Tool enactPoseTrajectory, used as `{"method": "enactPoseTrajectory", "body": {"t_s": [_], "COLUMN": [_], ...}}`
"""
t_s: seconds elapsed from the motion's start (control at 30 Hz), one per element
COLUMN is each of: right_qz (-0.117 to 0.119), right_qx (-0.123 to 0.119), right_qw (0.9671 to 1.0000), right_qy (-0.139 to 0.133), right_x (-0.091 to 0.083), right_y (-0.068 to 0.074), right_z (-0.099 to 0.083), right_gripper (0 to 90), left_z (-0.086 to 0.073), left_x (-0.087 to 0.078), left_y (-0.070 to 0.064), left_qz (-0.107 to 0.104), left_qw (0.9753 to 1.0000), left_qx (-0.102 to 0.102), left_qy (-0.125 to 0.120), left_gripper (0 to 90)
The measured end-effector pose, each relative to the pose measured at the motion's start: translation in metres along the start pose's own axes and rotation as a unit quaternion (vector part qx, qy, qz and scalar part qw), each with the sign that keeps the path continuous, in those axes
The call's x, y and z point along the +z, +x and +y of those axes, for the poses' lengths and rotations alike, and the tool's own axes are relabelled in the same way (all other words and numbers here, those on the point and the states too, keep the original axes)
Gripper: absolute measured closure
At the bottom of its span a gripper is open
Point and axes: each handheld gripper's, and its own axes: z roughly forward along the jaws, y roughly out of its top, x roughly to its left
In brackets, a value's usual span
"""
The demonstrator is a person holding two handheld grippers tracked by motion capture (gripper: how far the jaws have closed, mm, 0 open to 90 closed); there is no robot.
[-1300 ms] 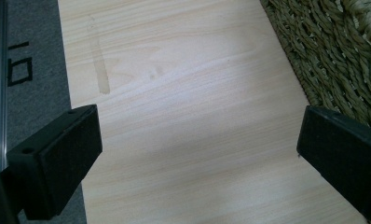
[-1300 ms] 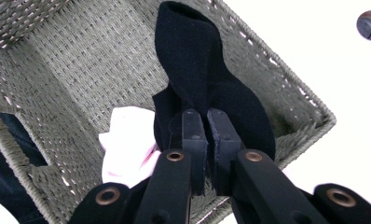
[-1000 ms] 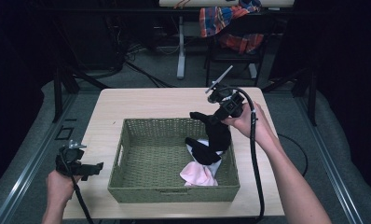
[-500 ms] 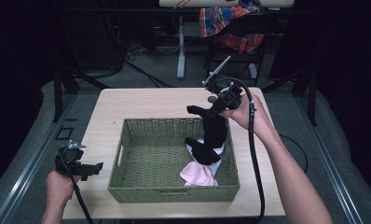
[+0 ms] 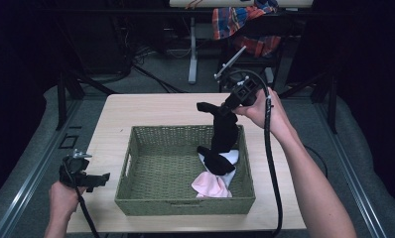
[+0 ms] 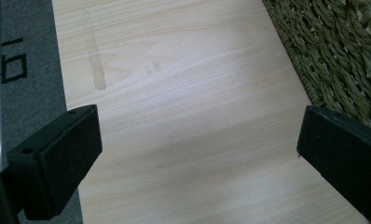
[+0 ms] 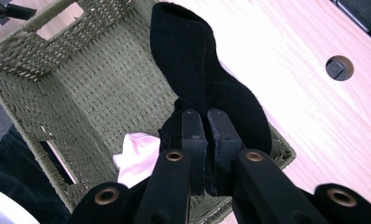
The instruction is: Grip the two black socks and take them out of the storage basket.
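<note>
Right tool (image 5: 224, 110) clenched on black sock (image 5: 223, 134), lifted above far right part of woven basket (image 5: 145, 148). Sock lower end hangs among other cloths (image 5: 213, 183) in basket. Left tool (image 5: 89, 177) released, idle over worktop (image 5: 151, 111) near left. Risk: thin pinch slips, or sock drags pink cloth out.

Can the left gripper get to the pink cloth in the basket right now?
Probably yes. The left gripper is open and holds nothing, resting on the table beside the basket. The basket has no lid, and the pink cloth lies uncovered near its front, so reaching over the wall looks possible.
</note>
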Motion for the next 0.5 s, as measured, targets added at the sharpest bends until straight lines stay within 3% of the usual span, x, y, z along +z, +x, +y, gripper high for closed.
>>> {"method": "enactPoseTrajectory", "body": {"t_s": [0.5], "right_qz": [-0.015], "right_qx": [-0.002], "right_qw": [0.9999], "right_qy": [-0.005], "right_x": [-0.021], "right_y": [0.001], "right_z": [0.012], "right_gripper": [86.9], "left_z": [0.000], "left_x": [0.000], "left_y": [0.001], "left_qz": [-0.001], "left_qw": [1.0000], "left_qx": [-0.001], "left_qy": [0.001], "left_gripper": [0.2]}}
